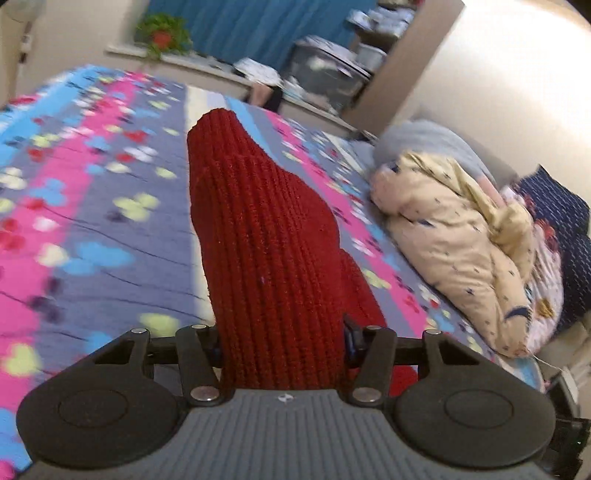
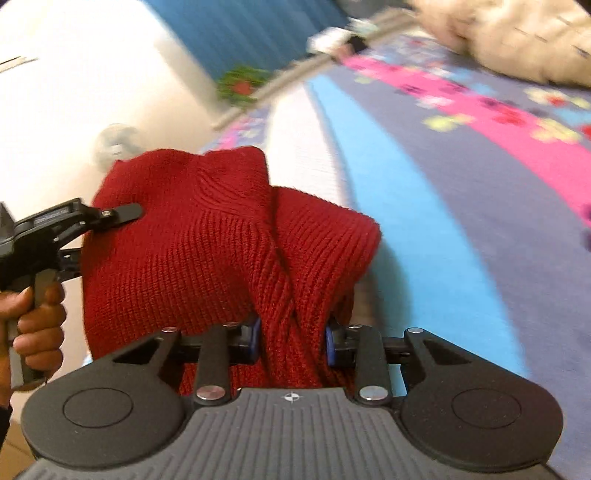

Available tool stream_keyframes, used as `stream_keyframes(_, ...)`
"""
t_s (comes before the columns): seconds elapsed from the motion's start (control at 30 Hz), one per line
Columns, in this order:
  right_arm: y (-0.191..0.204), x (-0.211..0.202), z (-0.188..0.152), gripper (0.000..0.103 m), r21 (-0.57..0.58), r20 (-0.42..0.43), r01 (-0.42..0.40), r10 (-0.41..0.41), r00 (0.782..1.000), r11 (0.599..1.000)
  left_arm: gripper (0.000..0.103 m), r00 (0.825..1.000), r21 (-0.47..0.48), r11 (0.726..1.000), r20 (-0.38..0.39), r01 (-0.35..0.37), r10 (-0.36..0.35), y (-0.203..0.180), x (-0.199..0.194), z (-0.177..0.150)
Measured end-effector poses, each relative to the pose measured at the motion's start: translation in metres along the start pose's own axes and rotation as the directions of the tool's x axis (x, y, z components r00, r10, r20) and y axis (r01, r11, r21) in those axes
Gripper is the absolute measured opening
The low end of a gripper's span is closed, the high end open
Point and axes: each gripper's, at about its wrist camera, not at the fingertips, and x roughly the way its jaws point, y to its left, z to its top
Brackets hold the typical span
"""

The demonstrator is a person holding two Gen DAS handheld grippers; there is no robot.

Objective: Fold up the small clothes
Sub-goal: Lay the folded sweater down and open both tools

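A dark red ribbed knit garment [image 1: 258,229] is held up off the bed by both grippers. My left gripper [image 1: 282,347] is shut on one end of it, and the cloth drapes forward over its fingers and hides them. My right gripper [image 2: 293,345] is shut on a bunched fold of the same garment [image 2: 221,240]. The left gripper also shows in the right wrist view [image 2: 110,214], at the garment's left edge, held by a hand. Both views are blurred.
The bed below has a striped sheet [image 1: 92,192] in pink, blue and purple with a floral print. A crumpled cream quilt [image 1: 454,236] and pillows lie at the bed's right side. A windowsill with a potted plant [image 1: 162,35] and a blue curtain are beyond.
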Motion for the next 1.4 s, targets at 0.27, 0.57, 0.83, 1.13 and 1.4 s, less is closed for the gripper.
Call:
stream_keyframes(0.27, 0.045, 0.05, -0.02, 0.034, -0.121, -0.162, -0.016, -0.004, 0.987, 0.993, 0.067, 0.962, -0.209, 0.945, 0.056, -0.25, 0.267, 0.106, -0.044, 0.01)
stream_keyframes(0.57, 0.042, 0.053, -0.032, 0.037, -0.09, -0.19, 0.046, -0.063, 0.98, 0.995, 0.066, 0.989, 0.193, 0.97, 0.024, -0.145, 0.143, 0.016, -0.074, -0.083)
stream_keyframes(0.83, 0.037, 0.043, -0.032, 0.055, -0.091, -0.177, 0.085, -0.1, 0.979, 0.992, 0.065, 0.95, 0.366, 0.877, 0.105, -0.311, 0.293, -0.009, -0.075, -0.164)
stream_keyframes(1.13, 0.038, 0.039, -0.042, 0.046, -0.147, -0.224, 0.125, -0.156, 0.962, 0.981, 0.07, 0.934, 0.238, 0.908, -0.011, -0.345, 0.358, 0.0, -0.089, -0.176)
stream_keyframes(1.4, 0.054, -0.006, -0.048, 0.055, -0.237, -0.101, 0.235, -0.264, 0.959, 0.943, 0.092, 0.879, 0.289, 0.83, 0.188, -0.476, 0.439, -0.049, -0.171, -0.191)
